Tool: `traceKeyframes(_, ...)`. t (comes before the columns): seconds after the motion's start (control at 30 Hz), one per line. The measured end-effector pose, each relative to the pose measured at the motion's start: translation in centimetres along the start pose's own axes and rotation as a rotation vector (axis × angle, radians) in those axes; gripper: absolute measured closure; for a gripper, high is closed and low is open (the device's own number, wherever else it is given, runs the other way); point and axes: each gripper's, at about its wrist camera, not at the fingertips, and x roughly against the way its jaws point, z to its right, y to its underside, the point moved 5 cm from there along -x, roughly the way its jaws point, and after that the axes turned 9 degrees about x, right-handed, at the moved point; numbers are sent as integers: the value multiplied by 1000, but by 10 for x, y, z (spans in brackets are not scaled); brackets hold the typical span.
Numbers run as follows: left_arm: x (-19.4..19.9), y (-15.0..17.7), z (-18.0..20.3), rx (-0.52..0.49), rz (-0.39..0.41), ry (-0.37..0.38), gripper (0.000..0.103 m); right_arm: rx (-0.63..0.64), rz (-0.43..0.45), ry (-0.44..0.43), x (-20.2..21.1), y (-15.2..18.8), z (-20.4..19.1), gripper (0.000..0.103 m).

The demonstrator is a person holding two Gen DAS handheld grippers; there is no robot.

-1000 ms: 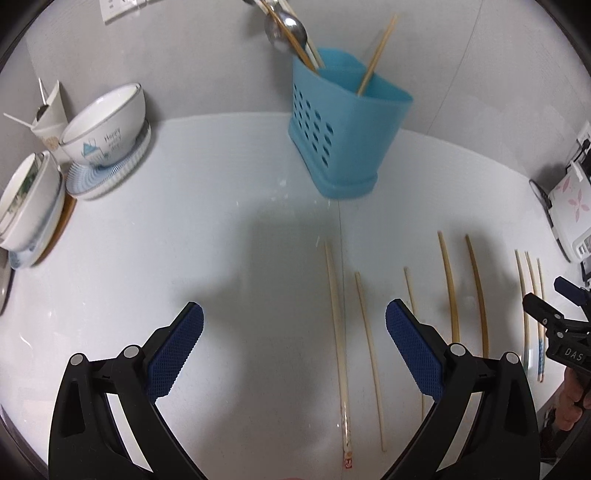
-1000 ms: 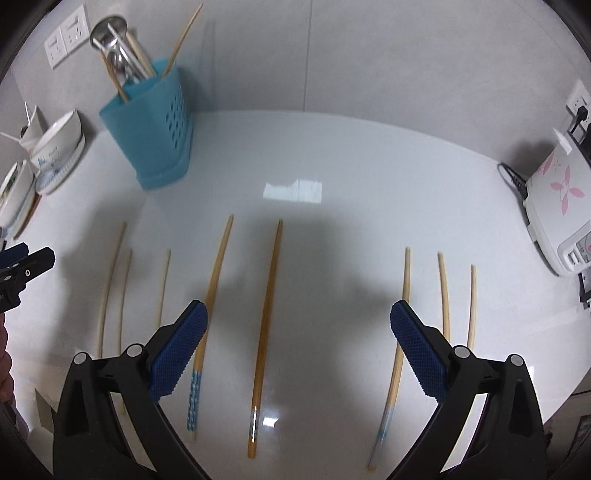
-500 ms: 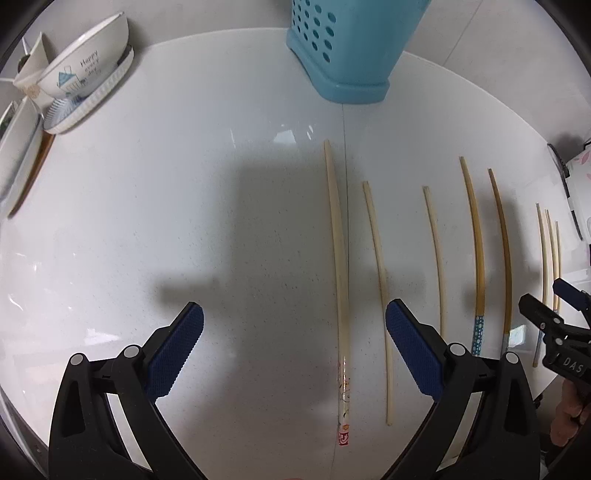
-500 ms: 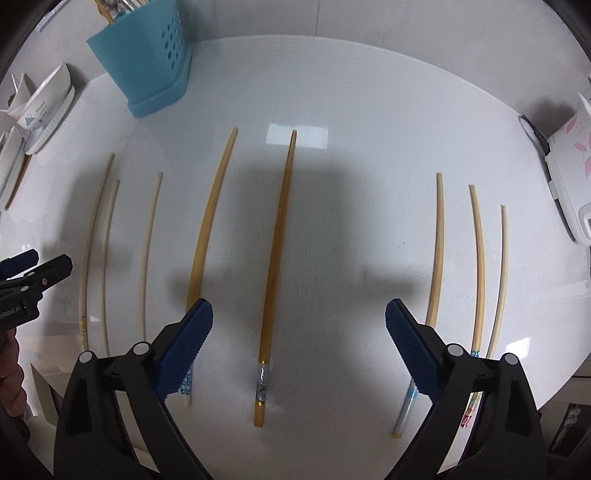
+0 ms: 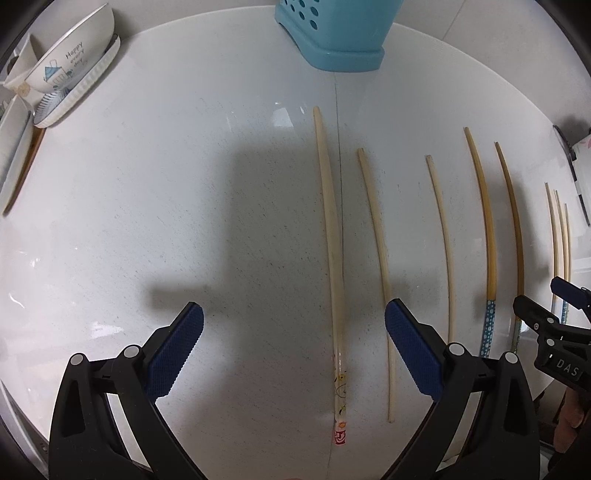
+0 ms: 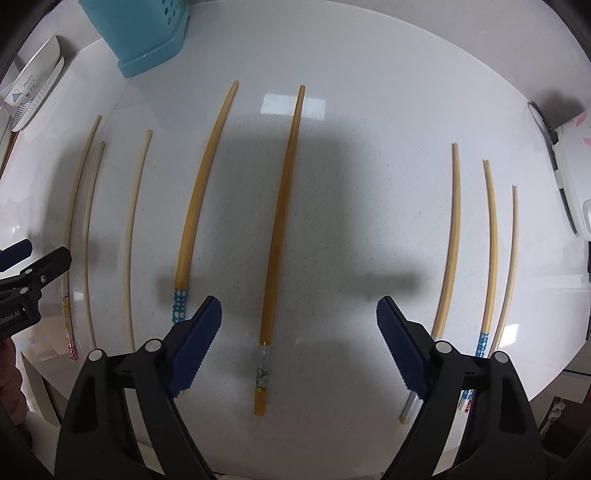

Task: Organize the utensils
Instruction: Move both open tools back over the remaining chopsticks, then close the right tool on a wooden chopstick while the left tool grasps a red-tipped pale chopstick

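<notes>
Several chopsticks lie side by side on the white counter (image 5: 129, 206). My left gripper (image 5: 293, 347) points down, open, above a pale chopstick with a red-printed end (image 5: 332, 258); a shorter pale one (image 5: 380, 266) passes by its right pad. My right gripper (image 6: 299, 341) also points down with its jaws closing; a dark amber chopstick (image 6: 279, 221) lies between them on the counter, untouched. An amber chopstick with a blue dotted end (image 6: 195, 206) lies just left of it. The blue utensil holder (image 5: 332, 33) stands at the back.
Bowls on plates (image 5: 62, 70) stand at the back left. A white appliance (image 6: 572, 173) sits at the right edge. Three more chopsticks (image 6: 487, 243) lie right of my right gripper. The counter's front edge runs close under both grippers.
Both grippers have come down toward the counter and tilted to look straight down, so the chopsticks look larger. The right jaws have narrowed somewhat.
</notes>
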Motion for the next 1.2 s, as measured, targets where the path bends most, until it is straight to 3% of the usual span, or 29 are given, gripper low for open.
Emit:
traceKeyframes(0.5,-5,4,13,-17,-82,-54,39,-41,-80,-79,-20,-15,-3,59)
traceKeyframes(0.6,5,8,21,-10,-99,-59,50,-50,-94,-82,-19,-22,-1,70)
traceKeyframes(0.63,7,10,22,-10,-144,-68,55,-53,-96,-82,-18,-20,-1,75)
traceKeyframes(0.77,13,8,22,-23,-149,-74,86,-43,-109,-85,-17,-25,-3,84)
traceKeyframes(0.83,11,4,16,-28,-150,-78,96,-37,-113,-86,-17,-27,-7,91)
traceKeyframes(0.93,10,2,12,-29,-153,-74,97,-33,-121,-86,-18,-28,-11,96)
traceKeyframes(1.2,15,-1,4,-19,-158,-44,97,-46,-123,-95,-19,-33,-12,97)
